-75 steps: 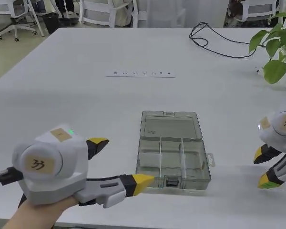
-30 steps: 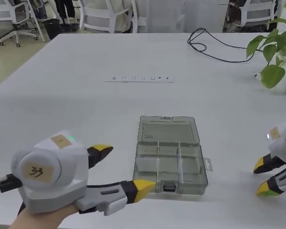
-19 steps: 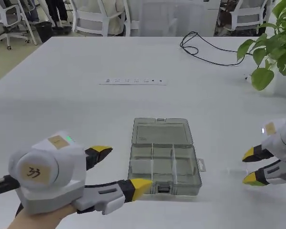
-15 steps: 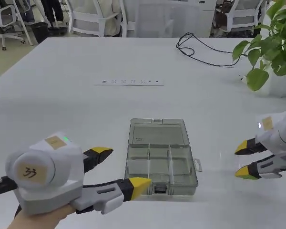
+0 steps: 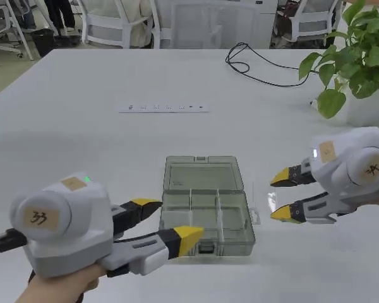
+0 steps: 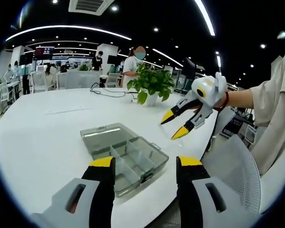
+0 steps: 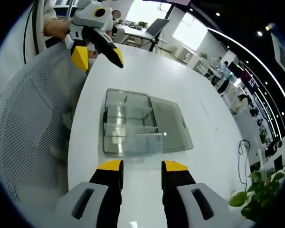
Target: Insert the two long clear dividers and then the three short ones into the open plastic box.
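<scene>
The box [image 5: 205,202] lies open on the table [image 5: 82,139] between the two grippers: left gripper [image 5: 167,219] at its near-left corner, right gripper [image 5: 279,197] just right of it. Both are spread wide, empty.

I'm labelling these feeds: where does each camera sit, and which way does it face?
Head view: headset, facing forward and down at the box; left gripper, right gripper, a hand.
Left gripper view: on that gripper, facing across the box toward the right gripper; own jaws, a sleeve.
Right gripper view: on that gripper, facing the box and left gripper; own jaws.
All share the box.
</scene>
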A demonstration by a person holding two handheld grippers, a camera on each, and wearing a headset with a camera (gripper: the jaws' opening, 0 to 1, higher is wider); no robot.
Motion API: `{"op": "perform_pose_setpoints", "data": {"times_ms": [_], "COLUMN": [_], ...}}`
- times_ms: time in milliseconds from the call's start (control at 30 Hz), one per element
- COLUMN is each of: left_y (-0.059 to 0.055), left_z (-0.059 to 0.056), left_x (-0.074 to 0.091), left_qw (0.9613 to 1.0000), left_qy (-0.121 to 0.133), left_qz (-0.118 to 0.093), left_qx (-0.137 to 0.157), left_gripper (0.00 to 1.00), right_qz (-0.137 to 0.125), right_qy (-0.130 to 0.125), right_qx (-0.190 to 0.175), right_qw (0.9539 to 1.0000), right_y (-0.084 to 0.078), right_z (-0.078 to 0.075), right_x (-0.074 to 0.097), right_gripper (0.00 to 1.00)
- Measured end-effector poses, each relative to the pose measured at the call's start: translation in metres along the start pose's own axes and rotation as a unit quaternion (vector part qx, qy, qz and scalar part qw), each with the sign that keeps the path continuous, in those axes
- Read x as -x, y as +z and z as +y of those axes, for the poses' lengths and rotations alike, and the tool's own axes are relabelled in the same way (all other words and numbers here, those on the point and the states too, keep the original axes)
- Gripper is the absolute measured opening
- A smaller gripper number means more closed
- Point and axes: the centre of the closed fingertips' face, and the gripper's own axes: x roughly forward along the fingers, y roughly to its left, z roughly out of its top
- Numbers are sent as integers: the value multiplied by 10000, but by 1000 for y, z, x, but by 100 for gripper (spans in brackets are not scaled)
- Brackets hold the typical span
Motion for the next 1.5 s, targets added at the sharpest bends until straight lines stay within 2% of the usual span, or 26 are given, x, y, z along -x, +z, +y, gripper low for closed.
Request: {"op": "perform_pose_setpoints", "data": {"times_ms": [167, 400, 500, 667, 967, 1167, 1300, 1367, 1467, 1500], "left_y": [-1, 3, 5, 5, 7, 8, 6, 7, 8, 8], "left_z": [-4, -10, -14, -13, -17, -18, -15, -17, -15, -15], "left_x": [-3, -5, -5, -5, -4, -5, -4, -3, -3, -3], "left_qw": [9998, 9985, 9968, 9950, 9921, 9903, 9909, 9887, 9883, 9869], "left_qy": [-102, -275, -391, -409, -514, -560, -457, -489, -464, -460], "left_qz": [-10, -147, -241, -319, -396, -442, -421, -442, -460, -456], "left_qx": [185, 447, 648, 858, 1070, 1193, 1198, 1343, 1377, 1480], "left_gripper": [44, 34, 29, 23, 11, 6, 2, 0, 0, 0], "right_qz": [-231, -570, -657, -865, -1041, -1113, -1157, -1160, -1174, -1176], "right_qy": [44, 96, 124, 121, 86, 61, 15, -17, -50, -58], "right_qx": [164, 378, 480, 571, 818, 951, 1014, 1004, 1032, 1043], "right_qw": [9996, 9976, 9966, 9945, 9912, 9892, 9881, 9882, 9877, 9876], "right_y": [25, 59, 70, 89, 106, 112, 115, 116, 117, 118], "right_z": [6, 17, 21, 26, 35, 39, 40, 39, 38, 38], "right_x": [-3, -8, -10, -12, -13, -13, -13, -13, -12, -12], "right_gripper": [32, 32, 32, 32, 32, 32, 32, 32, 32, 32]}}
